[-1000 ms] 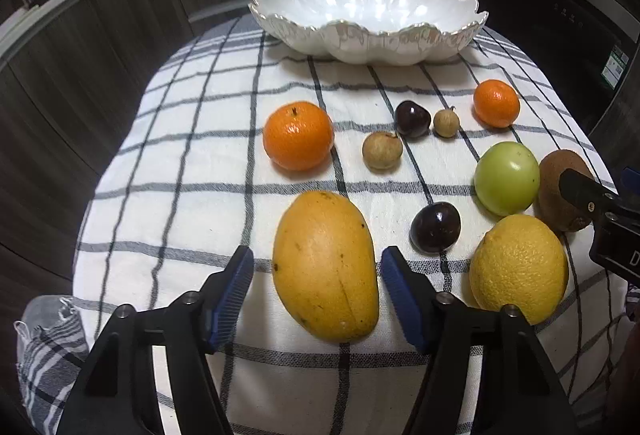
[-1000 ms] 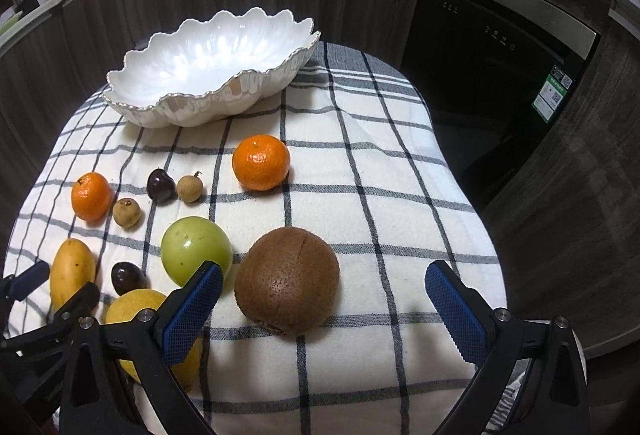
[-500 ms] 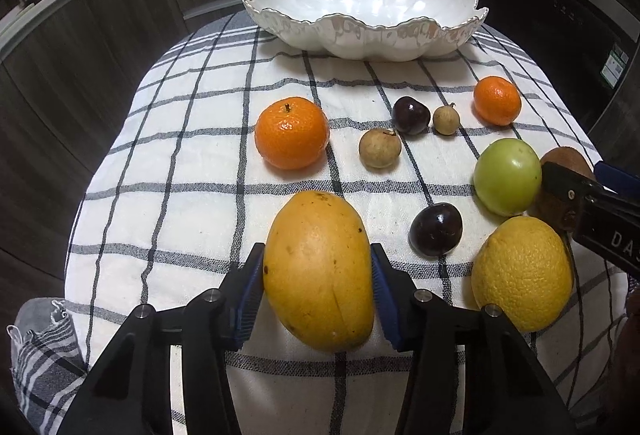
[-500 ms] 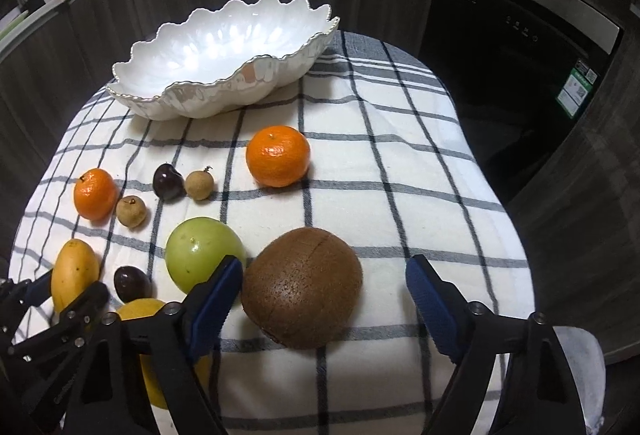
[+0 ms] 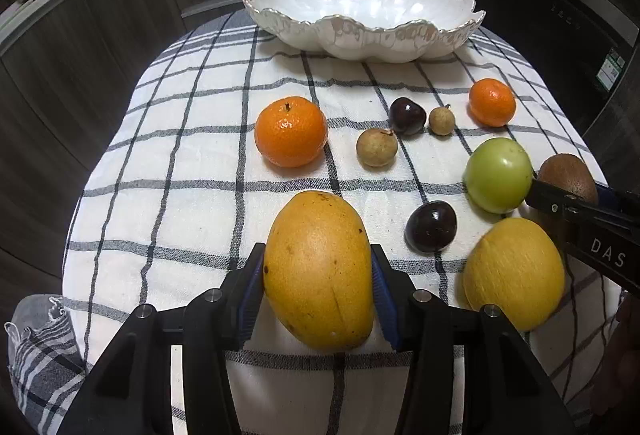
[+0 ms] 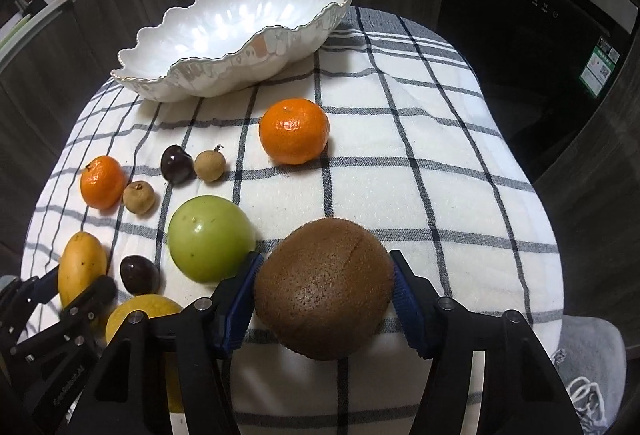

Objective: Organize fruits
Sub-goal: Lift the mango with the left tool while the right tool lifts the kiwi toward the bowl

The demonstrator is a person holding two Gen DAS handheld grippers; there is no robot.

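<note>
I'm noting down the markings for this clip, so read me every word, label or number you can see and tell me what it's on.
"DAS": white letters on the right gripper arm, cut off at the picture's edge.
Embossed lettering on the left gripper arm: too faint to read.
Green and white sticker on the dark appliance: too small to read.
Small white marks on the appliance's panel: too small to read.

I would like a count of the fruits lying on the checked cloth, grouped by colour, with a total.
Orange round mandarins: 2
Dark purple round fruits: 2
Small tan round fruits: 2
Yellow-orange oval mango: 1
Yellow round citrus: 1
Green round fruit: 1
Brown rough round fruit: 1
Total: 10
</note>
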